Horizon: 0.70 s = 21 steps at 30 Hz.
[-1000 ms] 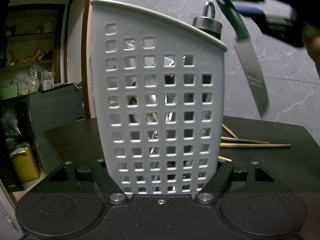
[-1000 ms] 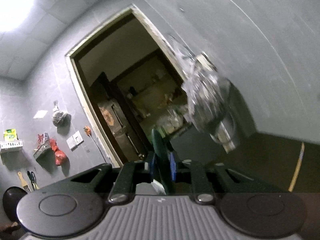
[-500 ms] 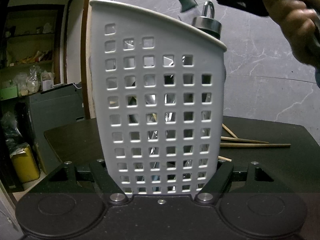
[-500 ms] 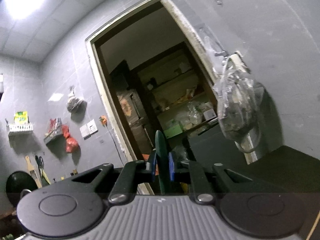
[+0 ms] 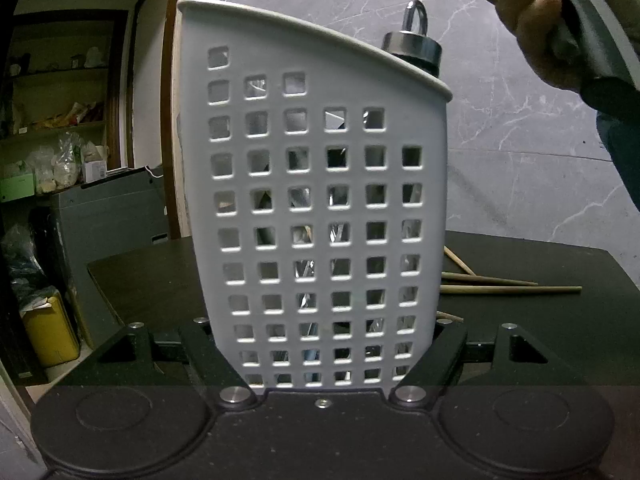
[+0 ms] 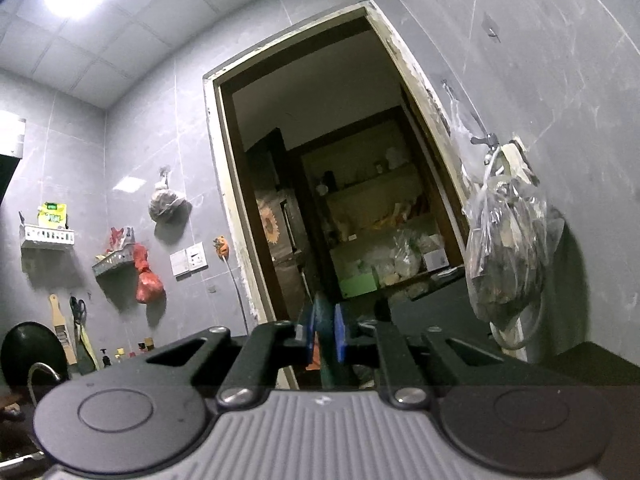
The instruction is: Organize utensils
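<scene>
My left gripper [image 5: 326, 344] is shut on the white perforated utensil holder [image 5: 316, 184], which stands upright on the dark table [image 5: 560, 328]. A steel-capped utensil handle [image 5: 414, 42] sticks out of its top right. Several utensils show through the holes. My right gripper [image 6: 323, 334] is shut on the dark green handle of a knife [image 6: 326, 340]; its blade is hidden below the view. In the left wrist view the hand holding the right gripper [image 5: 532, 20] is above and right of the holder.
Wooden chopsticks [image 5: 504, 286] lie on the table right of the holder. A grey marble wall [image 5: 520, 140] is behind. A doorway [image 6: 340, 200] opens to a storage room with shelves. A plastic bag [image 6: 508, 248] hangs on the wall.
The right gripper carried the knife from the right of the holder to above it, then out of the left wrist view at the top. The left gripper and holder stayed still.
</scene>
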Tool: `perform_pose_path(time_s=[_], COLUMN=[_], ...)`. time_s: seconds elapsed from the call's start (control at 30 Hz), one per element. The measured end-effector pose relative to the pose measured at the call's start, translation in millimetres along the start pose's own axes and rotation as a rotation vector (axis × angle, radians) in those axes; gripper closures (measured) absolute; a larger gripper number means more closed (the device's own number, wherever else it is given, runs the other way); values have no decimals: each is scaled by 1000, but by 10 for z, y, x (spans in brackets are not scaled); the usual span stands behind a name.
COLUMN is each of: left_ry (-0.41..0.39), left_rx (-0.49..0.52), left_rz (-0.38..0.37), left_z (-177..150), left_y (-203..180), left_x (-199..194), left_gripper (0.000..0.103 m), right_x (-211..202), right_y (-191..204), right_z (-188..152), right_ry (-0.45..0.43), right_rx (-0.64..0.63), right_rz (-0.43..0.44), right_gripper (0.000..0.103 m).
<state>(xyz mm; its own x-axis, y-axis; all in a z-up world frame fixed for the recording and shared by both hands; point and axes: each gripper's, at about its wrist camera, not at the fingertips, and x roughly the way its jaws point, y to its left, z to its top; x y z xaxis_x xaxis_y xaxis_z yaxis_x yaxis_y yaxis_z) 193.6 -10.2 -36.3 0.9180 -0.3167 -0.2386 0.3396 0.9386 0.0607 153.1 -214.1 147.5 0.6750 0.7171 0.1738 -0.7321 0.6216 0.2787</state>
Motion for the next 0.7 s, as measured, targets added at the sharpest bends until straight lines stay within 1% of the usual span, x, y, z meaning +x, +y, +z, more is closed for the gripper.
perform_pose_path(time_s=[0.1, 0.2, 0.27, 0.4, 0.5, 0.53, 0.57, 0.6, 0.63, 0.7], left_ry=[0, 0, 1, 0, 0, 1, 1, 2, 2, -1], left_rx=[1, 0, 2, 1, 0, 0, 0, 1, -1, -5], left_rz=[0, 1, -1, -2, -3, -4, -5, -5, -6, -10], left_z=[1, 2, 5, 4, 8, 11, 15, 18, 22, 23], left_y=[-3, -3, -1, 8, 11, 11, 16, 18, 20, 36], left_x=[3, 3, 2, -8, -11, -10, -12, -13, -15, -16], left_gripper=[27, 27, 27, 27, 27, 27, 27, 27, 27, 27], right_x=[40, 92, 139, 149, 79, 46, 18, -17, -69, -186], right_y=[11, -12, -43, -169, -279, -330, -379, -428, -473, -535], right_z=[6, -39, -97, -178, -195, -201, -207, -207, -204, -160], right_ry=[3, 42, 84, 130, 149, 158, 166, 169, 171, 204], right_rx=[-11, -2, 1, 22, 36, 45, 56, 67, 78, 75], right_rz=[-3, 5, 5, -20, -28, -25, -15, -17, -30, -68], right_gripper=[91, 91, 91, 91, 86, 65, 49, 24, 14, 8])
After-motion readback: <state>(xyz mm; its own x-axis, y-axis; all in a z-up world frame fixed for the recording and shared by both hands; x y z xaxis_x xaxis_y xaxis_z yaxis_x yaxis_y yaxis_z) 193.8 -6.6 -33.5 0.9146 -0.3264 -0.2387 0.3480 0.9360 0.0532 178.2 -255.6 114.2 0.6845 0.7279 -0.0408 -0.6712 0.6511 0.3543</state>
